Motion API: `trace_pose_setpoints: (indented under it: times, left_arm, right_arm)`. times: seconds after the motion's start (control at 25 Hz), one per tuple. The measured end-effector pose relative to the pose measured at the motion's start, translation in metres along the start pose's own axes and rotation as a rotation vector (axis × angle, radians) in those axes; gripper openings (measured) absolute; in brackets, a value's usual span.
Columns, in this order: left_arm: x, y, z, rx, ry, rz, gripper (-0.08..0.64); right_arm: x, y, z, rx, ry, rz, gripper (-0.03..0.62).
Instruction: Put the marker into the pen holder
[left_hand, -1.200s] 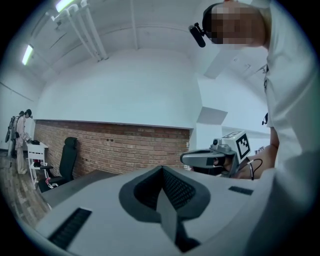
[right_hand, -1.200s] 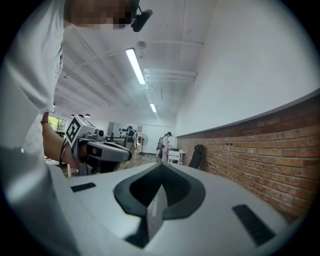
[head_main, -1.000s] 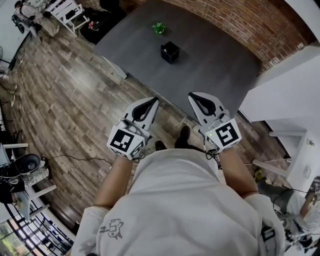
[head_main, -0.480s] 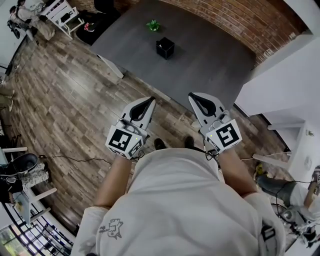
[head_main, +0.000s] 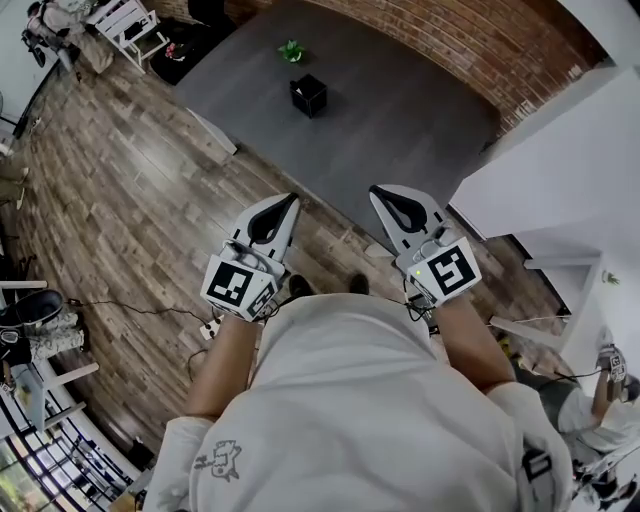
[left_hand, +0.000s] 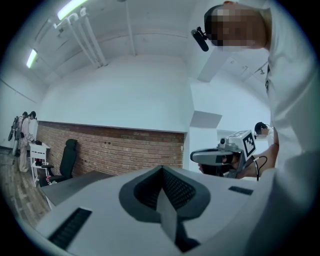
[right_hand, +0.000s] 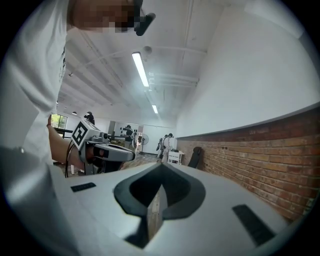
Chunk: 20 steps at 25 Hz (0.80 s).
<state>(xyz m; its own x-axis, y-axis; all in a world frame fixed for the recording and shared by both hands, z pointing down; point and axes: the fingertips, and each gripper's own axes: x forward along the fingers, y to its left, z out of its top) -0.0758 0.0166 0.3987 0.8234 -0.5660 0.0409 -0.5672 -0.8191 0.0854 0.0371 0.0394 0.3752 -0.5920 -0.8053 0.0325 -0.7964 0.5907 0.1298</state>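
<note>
A black cube-shaped pen holder (head_main: 308, 95) stands on the dark grey table (head_main: 400, 120) far ahead in the head view. A small green object (head_main: 291, 50) lies beyond it. I cannot make out a marker. My left gripper (head_main: 284, 201) and right gripper (head_main: 384, 192) are held side by side at waist height over the wooden floor, well short of the table. Both are shut with nothing between the jaws. The left gripper view shows its jaws (left_hand: 161, 170) pressed together; the right gripper view shows the same (right_hand: 160, 189).
A brick wall (head_main: 470, 40) runs behind the table. A white wall block (head_main: 560, 180) stands at the right. White furniture (head_main: 130, 25) sits at the far left, and cables (head_main: 150, 312) trail on the floor. People stand far off in the room (right_hand: 165, 145).
The table and pen holder have drifted left in the head view as the person steps along. Both grippers stay shut and level.
</note>
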Motion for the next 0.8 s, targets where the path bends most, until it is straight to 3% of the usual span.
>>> trace_pose_setpoints:
  times: [0.48,0.8]
  left_arm:
    - [0.011,-0.066,-0.007,0.002,-0.013,0.089,0.012]
    - [0.010,-0.078,-0.009,0.000,-0.013,0.136,0.012]
  right_arm:
    - [-0.062,-0.015,-0.004,-0.008,-0.028,0.102,0.005]
    - [-0.078,-0.013,-0.006,0.023,-0.045,0.130,0.005]
